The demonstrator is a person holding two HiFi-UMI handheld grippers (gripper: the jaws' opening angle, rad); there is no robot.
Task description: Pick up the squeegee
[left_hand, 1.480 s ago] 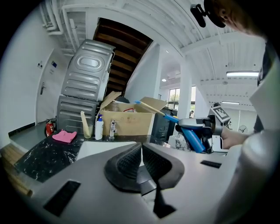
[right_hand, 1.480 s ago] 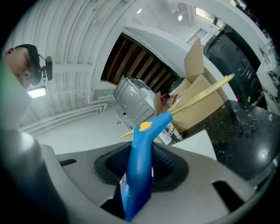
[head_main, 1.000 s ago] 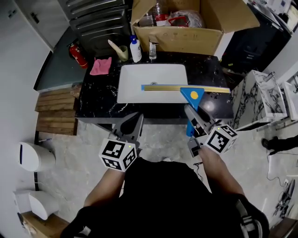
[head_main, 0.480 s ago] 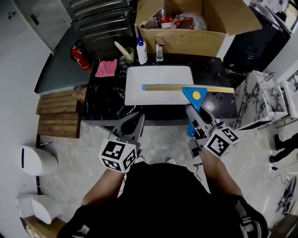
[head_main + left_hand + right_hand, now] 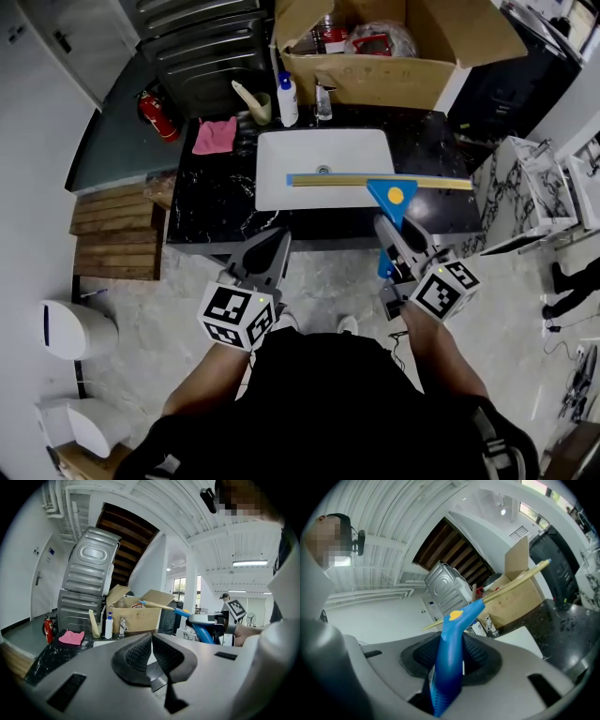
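The squeegee (image 5: 380,182) has a blue handle with a yellow dot and a long gold blade. It hangs level over the front of the white sink (image 5: 281,187). My right gripper (image 5: 386,228) is shut on its handle, and the right gripper view shows the blue handle (image 5: 450,658) clamped between the pads, with the blade (image 5: 515,584) pointing up and right. My left gripper (image 5: 272,248) hovers in front of the counter edge, shut with nothing in it. In the left gripper view its pads (image 5: 151,641) meet, and the squeegee (image 5: 185,612) shows at the right.
A black marble counter (image 5: 211,202) holds a pink cloth (image 5: 215,135), a soap bottle (image 5: 286,98) and a faucet (image 5: 322,101). An open cardboard box (image 5: 375,70) stands behind it. A red fire extinguisher (image 5: 152,112) and wooden slats (image 5: 112,230) are at the left.
Both grippers have drifted slightly with the person. The squeegee stays in the right gripper's hold over the sink's front.
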